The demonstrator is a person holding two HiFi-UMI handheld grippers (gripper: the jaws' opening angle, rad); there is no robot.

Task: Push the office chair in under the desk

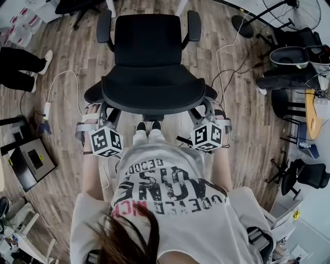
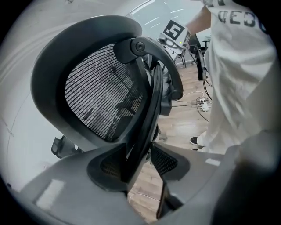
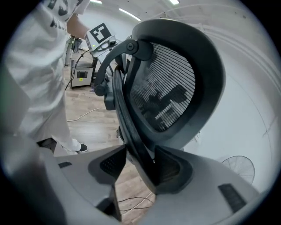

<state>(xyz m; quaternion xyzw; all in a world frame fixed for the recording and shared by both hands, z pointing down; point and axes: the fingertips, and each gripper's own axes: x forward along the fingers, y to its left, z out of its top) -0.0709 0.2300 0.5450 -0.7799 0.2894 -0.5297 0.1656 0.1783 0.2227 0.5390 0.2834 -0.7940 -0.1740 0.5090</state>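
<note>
You are clamping the left gripper [image 2: 140,154] and right gripper [image 3: 136,160] onto opposite edges of the office chair's [image 1: 149,46] backrest [image 1: 149,95]. Both holds are readying an even push.

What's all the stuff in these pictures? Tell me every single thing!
office chair: one, black, middle of the floor, its back towards the person
floor: one, brown wood, under everything
cables: several, white, lying on the floor beside the chair
fan: one, black, top right corner
second chair: one, black, right edge
box: one, black with a yellow label, left edge
bystander's legs: one pair, black trousers, white shoes, upper left
T-shirt: one, white with print, on the person
left gripper: one, grey, closed on the chair back's left edge
right gripper: one, grey, closed on its right edge
</note>
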